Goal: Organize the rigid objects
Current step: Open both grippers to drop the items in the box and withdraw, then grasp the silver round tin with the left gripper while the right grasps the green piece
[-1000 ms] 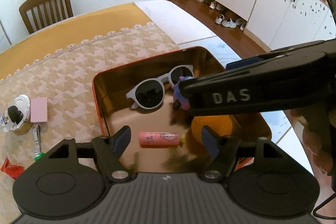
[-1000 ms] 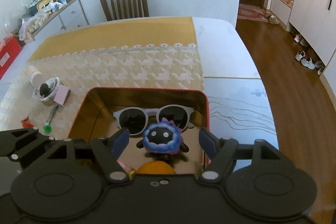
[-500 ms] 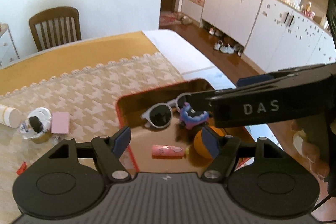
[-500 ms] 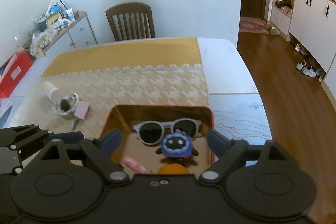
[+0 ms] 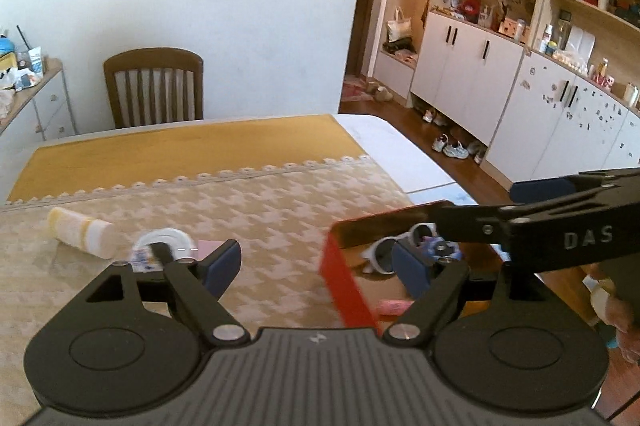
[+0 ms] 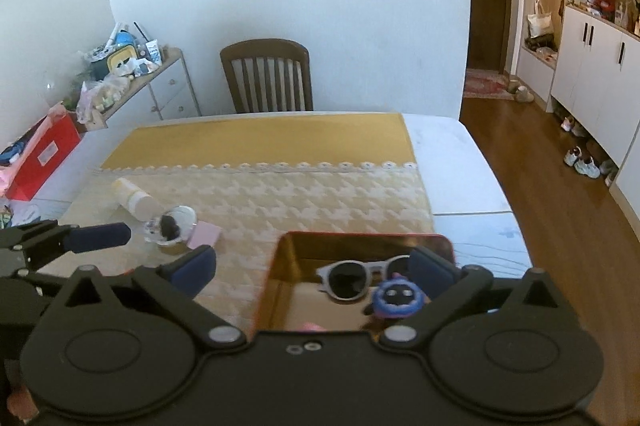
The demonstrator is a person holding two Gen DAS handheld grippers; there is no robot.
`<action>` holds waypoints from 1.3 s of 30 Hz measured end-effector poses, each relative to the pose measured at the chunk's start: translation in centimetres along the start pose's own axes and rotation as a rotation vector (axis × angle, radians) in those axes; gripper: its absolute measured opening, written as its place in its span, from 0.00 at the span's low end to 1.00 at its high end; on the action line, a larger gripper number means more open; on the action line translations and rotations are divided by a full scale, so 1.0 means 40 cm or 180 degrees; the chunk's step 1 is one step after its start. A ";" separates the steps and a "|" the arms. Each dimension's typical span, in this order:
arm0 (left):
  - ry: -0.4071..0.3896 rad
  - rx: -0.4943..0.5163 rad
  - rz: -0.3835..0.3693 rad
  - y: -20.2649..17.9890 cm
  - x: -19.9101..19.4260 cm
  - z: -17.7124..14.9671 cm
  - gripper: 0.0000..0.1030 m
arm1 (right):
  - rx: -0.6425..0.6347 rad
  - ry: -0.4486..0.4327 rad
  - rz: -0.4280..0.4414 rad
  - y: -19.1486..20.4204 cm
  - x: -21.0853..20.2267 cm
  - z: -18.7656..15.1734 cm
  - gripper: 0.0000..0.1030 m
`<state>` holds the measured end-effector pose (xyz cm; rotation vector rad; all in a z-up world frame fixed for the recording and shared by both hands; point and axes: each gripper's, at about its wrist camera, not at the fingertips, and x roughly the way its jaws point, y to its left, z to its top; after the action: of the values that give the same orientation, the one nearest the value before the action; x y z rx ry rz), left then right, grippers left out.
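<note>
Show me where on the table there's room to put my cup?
Free: the yellow cloth band by the wooden chair, and the checked cloth before the red tin box. Crowded: around the white tape roll.

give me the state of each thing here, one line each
left gripper: open, empty, jaws just widened
right gripper: open, empty, jaws just widened
red tin: lidless, holding items
sunglasses: in tin, lenses up
blue plush toy: in tin, released
cream bottle: lying on tablecloth

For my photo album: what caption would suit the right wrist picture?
Open right tool above a red tin holding sunglasses and a blue toy; nothing between its fingers.
</note>
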<state>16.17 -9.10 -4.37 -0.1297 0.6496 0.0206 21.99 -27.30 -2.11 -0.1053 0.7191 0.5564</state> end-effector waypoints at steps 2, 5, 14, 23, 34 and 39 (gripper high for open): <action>-0.0023 0.0005 0.0059 0.039 -0.011 -0.004 0.80 | 0.0007 -0.0011 -0.0018 0.032 0.002 -0.001 1.00; -0.0041 -0.0039 0.0081 0.104 -0.026 -0.008 0.80 | 0.0021 -0.0025 -0.0063 0.075 0.009 -0.003 1.00; -0.0080 -0.0017 0.0181 0.298 -0.033 -0.022 0.80 | 0.0014 -0.0013 -0.0091 0.207 0.055 -0.024 1.00; -0.0081 0.0010 0.0112 0.396 0.017 -0.019 0.80 | -0.0159 0.0086 -0.0081 0.315 0.161 -0.048 0.97; 0.0099 0.0236 0.0021 0.393 0.152 -0.051 0.80 | -0.0329 0.0488 -0.0153 0.378 0.311 -0.123 0.79; 0.0189 0.0298 -0.0003 0.396 0.218 -0.058 0.80 | -0.0390 0.0596 -0.0125 0.390 0.348 -0.136 0.73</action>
<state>20.79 6.11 -13.28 -0.0406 0.7087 -0.0144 19.24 -9.32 -13.78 -0.2880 0.8628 0.5576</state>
